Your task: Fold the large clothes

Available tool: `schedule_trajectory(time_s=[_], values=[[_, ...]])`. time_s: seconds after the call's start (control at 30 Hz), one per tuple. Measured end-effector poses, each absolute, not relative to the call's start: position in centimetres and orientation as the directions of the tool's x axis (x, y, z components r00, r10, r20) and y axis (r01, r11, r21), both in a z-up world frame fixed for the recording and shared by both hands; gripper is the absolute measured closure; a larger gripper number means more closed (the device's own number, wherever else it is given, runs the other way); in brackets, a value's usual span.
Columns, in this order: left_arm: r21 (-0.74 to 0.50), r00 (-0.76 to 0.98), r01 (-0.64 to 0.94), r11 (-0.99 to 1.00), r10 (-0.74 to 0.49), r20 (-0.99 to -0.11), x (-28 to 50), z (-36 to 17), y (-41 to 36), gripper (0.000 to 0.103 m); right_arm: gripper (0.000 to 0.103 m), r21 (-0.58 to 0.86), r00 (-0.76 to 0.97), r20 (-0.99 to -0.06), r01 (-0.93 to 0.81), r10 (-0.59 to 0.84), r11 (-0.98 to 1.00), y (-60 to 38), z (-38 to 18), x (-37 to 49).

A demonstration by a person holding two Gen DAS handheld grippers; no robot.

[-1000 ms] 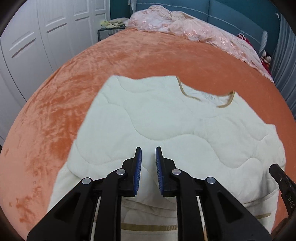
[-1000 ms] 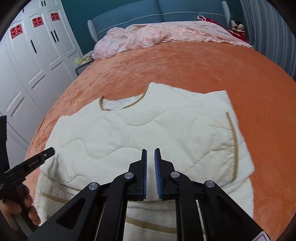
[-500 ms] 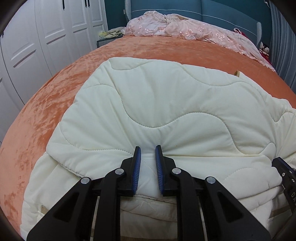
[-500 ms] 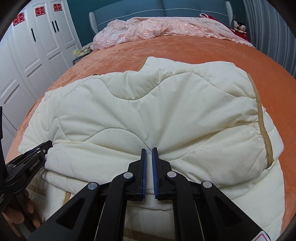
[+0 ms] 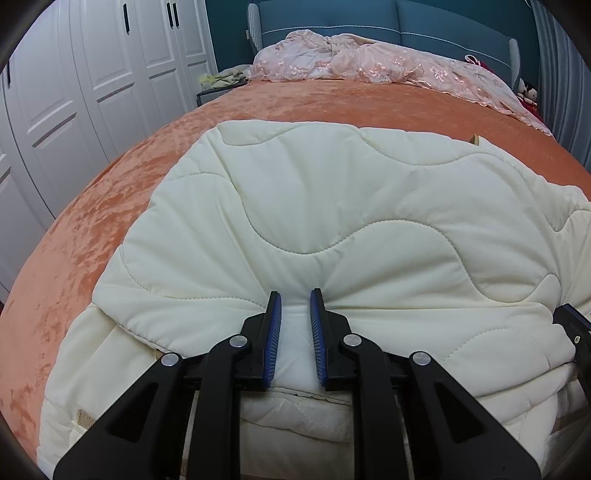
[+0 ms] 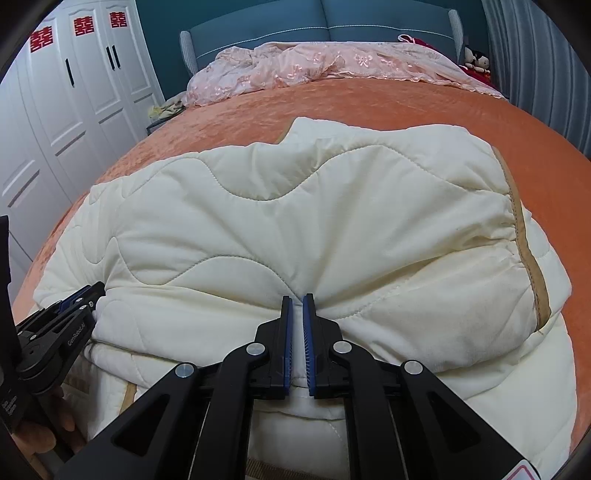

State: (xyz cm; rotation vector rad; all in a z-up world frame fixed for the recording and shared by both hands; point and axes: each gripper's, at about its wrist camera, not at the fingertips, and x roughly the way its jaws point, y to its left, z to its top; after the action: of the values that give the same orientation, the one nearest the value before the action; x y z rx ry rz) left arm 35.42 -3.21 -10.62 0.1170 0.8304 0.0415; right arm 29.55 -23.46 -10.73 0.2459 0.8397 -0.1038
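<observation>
A cream quilted jacket with tan trim lies on the orange bedspread, its far part doubled back over the near part. My left gripper is shut on a pinched fold of the jacket's upper layer. My right gripper is shut on another pinch of the same jacket, further right along the fold. The left gripper also shows at the left edge of the right wrist view. The tan trim runs down the jacket's right side.
A pink lace cover is heaped at the head of the bed by the blue headboard. White wardrobe doors stand to the left. A nightstand sits beside the bed. Bare orange bedspread lies beyond the jacket.
Both grippers have pulled the jacket's far part toward me, over the near part. The collar, in plain view a second ago, is now covered. Over the last half second the fold has come slightly closer.
</observation>
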Motion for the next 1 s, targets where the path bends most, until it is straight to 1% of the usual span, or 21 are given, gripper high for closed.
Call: schedule_trajectory(time_s=[0.23, 0.3, 0.37, 0.43, 0.47, 0.5, 0.57, 0.63, 0.7, 0.77, 0.83, 0.93, 1.0], values=[[0.126, 0.67, 0.009, 0.992, 0.088, -0.737, 35.4, -10.6, -3.2, 0.088, 0.096, 0.201, 0.661, -0.749, 0.186, 0.029, 0.962, -23.8, -10.6, 29.6], [0.107, 0.661, 0.012, 0.994, 0.072, -0.747, 35.4, -10.2, -3.0, 0.088, 0.096, 0.222, 0.649, -0.759, 0.188, 0.049, 0.957, -24.1, -10.2, 29.8], [0.064, 0.632, 0.025, 0.998, 0.034, -0.774, 35.5, -8.9, -2.2, 0.087, 0.095, 0.241, 0.62, -0.781, 0.194, 0.071, 0.951, -24.5, -9.1, 29.9], [0.002, 0.612, 0.037, 0.999, -0.021, -0.791, 35.4, -7.2, -0.8, 0.083, 0.086, 0.265, 0.612, -0.784, 0.186, 0.099, 0.946, -24.6, -7.5, 29.5], [-0.028, 0.618, 0.032, 0.999, -0.042, -0.785, 35.3, -6.2, 0.0, 0.074, 0.078, 0.274, 0.625, -0.773, 0.176, 0.108, 0.945, -24.6, -6.6, 29.2], [-0.052, 0.625, 0.023, 0.998, -0.055, -0.779, 35.5, -5.3, 0.9, 0.066, 0.073, 0.286, 0.64, -0.759, 0.16, 0.121, 0.945, -24.6, -5.8, 29.1], [-0.09, 0.628, -0.011, 0.996, -0.063, -0.776, 36.7, -3.8, 2.8, 0.063, 0.07, 0.309, 0.659, -0.737, 0.131, 0.15, 0.942, -24.2, -4.2, 29.9], [-0.131, 0.604, -0.056, 0.99, -0.071, -0.794, 39.3, -3.0, 4.6, 0.063, 0.066, 0.359, 0.659, -0.723, 0.104, 0.206, 0.928, -23.8, -3.1, 32.1], [-0.207, 0.591, -0.11, 0.972, -0.103, -0.8, 42.2, -2.5, 6.6, 0.063, 0.059, 0.43, 0.66, -0.7, 0.085, 0.273, 0.899, -23.2, -2.6, 35.1], [-0.289, 0.569, -0.165, 0.943, -0.148, -0.809, 45.8, -2.4, 8.4, 0.063, 0.056, 0.516, 0.655, -0.671, 0.075, 0.347, 0.854, -22.6, -2.8, 38.7], [-0.35, 0.544, -0.194, 0.917, -0.196, -0.816, 49.1, -2.8, 9.4, 0.063, 0.056, 0.58, 0.632, -0.66, 0.088, 0.405, 0.81, -21.8, -3.5, 42.7], [-0.339, 0.524, -0.216, 0.916, -0.184, -0.832, 53.0, -4.1, 10.0, 0.063, 0.056, 0.625, 0.591, -0.663, 0.1, 0.459, 0.774, -19.8, -5.0, 48.8], [-0.331, 0.498, -0.227, 0.916, -0.183, -0.848, 55.0, -5.7, 10.2, 0.063, 0.056, 0.605, 0.561, -0.695, 0.12, 0.45, 0.787, -18.3, -6.3, 52.3]])
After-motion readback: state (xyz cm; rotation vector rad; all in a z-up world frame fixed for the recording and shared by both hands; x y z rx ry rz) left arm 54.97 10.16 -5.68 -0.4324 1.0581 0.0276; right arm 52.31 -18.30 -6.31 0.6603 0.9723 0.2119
